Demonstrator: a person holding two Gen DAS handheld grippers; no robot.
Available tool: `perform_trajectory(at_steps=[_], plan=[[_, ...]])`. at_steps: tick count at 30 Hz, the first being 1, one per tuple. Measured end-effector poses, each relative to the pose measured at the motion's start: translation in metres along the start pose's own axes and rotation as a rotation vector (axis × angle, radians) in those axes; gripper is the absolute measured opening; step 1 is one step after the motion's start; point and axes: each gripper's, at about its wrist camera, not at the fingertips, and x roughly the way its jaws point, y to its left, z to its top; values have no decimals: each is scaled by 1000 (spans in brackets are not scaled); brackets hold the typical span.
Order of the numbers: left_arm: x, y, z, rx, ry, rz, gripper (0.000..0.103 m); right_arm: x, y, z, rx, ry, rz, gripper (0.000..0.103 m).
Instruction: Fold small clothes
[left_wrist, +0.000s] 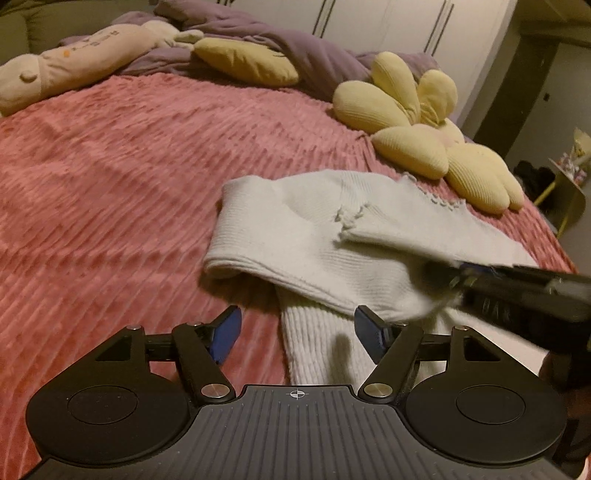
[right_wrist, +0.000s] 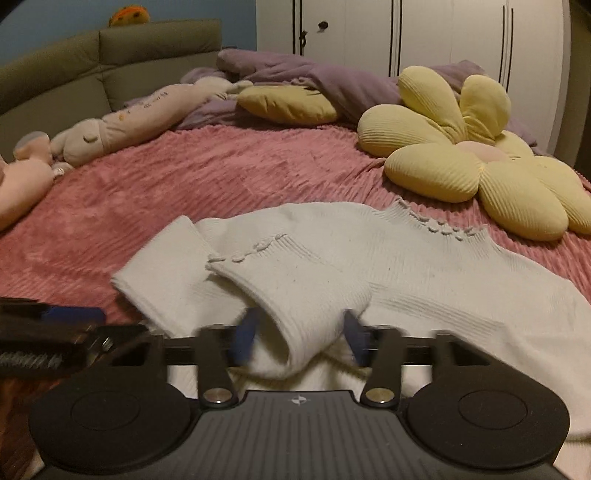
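A small white knit sweater (left_wrist: 325, 236) lies on the pink ribbed bedspread (left_wrist: 110, 177), its sleeves folded over the body. My left gripper (left_wrist: 297, 332) is open and empty, just short of the sweater's lower edge. In the right wrist view the sweater (right_wrist: 406, 266) fills the middle. My right gripper (right_wrist: 301, 334) is open, with a folded sleeve cuff (right_wrist: 295, 325) lying between its blue fingers. The right gripper also shows in the left wrist view (left_wrist: 458, 284), blurred, at the sweater's right side. The left gripper's blue finger (right_wrist: 70, 314) shows at the left edge of the right wrist view.
A yellow flower-shaped cushion (right_wrist: 472, 162) lies just beyond the sweater to the right. A long beige plush toy (right_wrist: 122, 125), a yellow pillow (right_wrist: 288, 103) and a purple duvet (right_wrist: 332, 77) lie at the head of the bed. White wardrobe doors (right_wrist: 406, 33) stand behind.
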Motion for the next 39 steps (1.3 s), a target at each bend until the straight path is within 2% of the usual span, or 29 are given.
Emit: perform_trajectory(at_steps=[1, 2, 4, 6, 8, 11, 13, 15, 20, 25, 30, 33, 34, 36, 38, 39], plan=[[2, -2, 0, 5, 1, 1, 73, 0, -3, -2, 2, -4, -10, 6], [3, -4, 0, 9, 2, -1, 71, -2, -8, -2, 22, -20, -28, 7], [6, -10, 1, 18, 1, -4, 70, -17, -25, -4, 129, -106, -52, 6], [13, -16, 2, 31, 4, 18, 67, -35, -50, -13, 262, -177, -99, 6], [21, -22, 2, 35, 17, 41, 63, -47, -79, -27, 400, -209, -123, 7], [30, -27, 5, 26, 27, 48, 63, -45, -117, -52, 528, -138, -137, 9], [34, -26, 8, 3, 24, 60, 63, -44, -137, -67, 615, -102, -115, 18], [38, -25, 12, -16, 26, 67, 63, -50, -150, -76, 680, -121, -94, 26], [46, -25, 19, -10, 30, 84, 62, -55, -164, -77, 713, -155, -118, 28], [50, -25, 19, 13, 32, 89, 62, -62, -182, -85, 806, -193, -139, 23], [50, -23, 19, 8, 29, 84, 62, -67, -201, -97, 879, -195, -113, 26], [50, -26, 20, 9, 33, 93, 62, -57, -204, -89, 894, -172, -56, 26], [50, -27, 21, 14, 32, 95, 62, -54, -204, -85, 883, -166, -54, 21], [50, -29, 22, 26, 24, 108, 62, -49, -199, -72, 812, -141, -84, 5], [51, -31, 24, 33, 18, 128, 62, -52, -188, -56, 690, -144, -136, 5], [51, -31, 25, 30, 13, 132, 61, -59, -182, -48, 626, -189, -164, 5]])
